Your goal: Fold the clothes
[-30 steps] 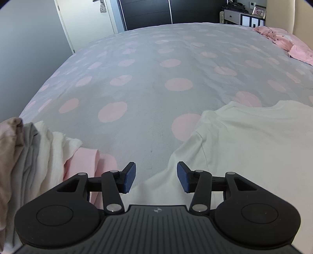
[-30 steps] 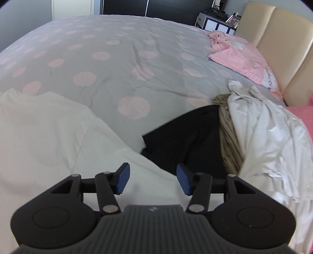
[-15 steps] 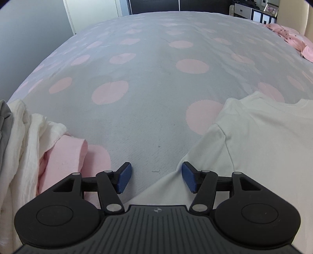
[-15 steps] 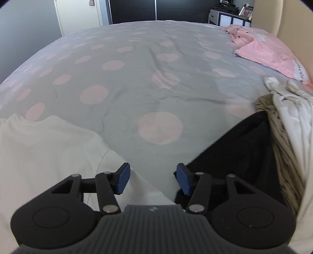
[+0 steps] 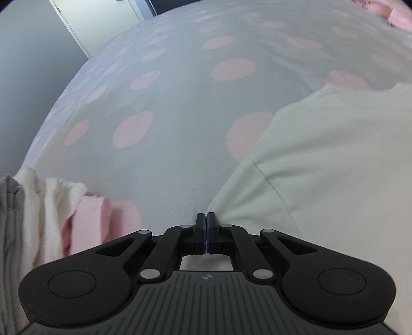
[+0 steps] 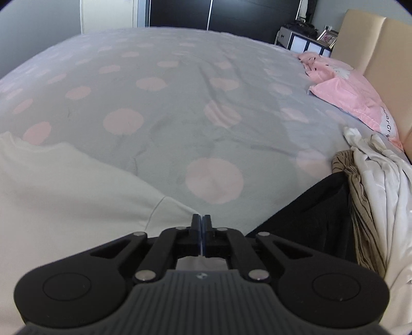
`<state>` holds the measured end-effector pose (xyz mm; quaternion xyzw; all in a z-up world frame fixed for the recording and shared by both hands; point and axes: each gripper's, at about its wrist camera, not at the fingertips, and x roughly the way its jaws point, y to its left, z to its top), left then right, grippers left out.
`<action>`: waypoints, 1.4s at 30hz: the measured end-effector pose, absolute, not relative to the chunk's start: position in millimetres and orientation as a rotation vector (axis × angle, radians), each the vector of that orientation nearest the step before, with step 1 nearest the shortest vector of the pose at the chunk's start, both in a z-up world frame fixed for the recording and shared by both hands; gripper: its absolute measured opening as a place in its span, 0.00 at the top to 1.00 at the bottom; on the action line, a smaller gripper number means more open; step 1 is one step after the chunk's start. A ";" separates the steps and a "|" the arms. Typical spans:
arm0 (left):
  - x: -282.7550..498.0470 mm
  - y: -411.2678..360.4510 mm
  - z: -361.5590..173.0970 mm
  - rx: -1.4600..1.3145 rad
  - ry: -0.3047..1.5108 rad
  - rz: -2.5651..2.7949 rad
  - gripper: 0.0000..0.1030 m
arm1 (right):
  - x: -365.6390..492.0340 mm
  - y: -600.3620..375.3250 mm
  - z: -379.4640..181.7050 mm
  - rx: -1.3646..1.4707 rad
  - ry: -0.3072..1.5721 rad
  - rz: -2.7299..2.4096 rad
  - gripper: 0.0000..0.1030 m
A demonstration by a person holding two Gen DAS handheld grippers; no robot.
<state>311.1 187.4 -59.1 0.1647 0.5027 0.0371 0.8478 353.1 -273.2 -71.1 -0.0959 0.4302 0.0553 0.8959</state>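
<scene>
Covering the bed, a grey pink-dotted duvet [image 6: 180, 108] meets dark wardrobes [image 6: 206, 13].

The shirt [image 5: 334, 167] runs off the right and lower edges of the left view, and its near hem is hidden behind the left tool [image 5: 206, 221]. In the right view it [image 6: 64, 185] leaves by the left edge. The pile [image 5: 31, 214] is cut off at left. Print on the pillow [image 6: 345, 90] is unreadable.

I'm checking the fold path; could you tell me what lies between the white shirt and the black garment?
Only bare polka-dot bedspread separates the white shirt from the black garment, as the right wrist view shows.
</scene>
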 end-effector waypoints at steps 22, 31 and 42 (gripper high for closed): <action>336.9 151.8 -36.6 0.213 0.947 -0.088 0.61 | 386.3 -213.8 -67.4 -0.054 0.806 0.409 0.64; 348.2 156.5 -55.7 0.184 0.986 -0.080 0.54 | 433.3 -177.8 -94.4 0.057 0.857 0.537 0.56; 355.8 158.4 -60.3 0.133 0.980 -0.052 0.49 | 428.6 -171.9 -76.4 -0.029 0.775 0.647 0.86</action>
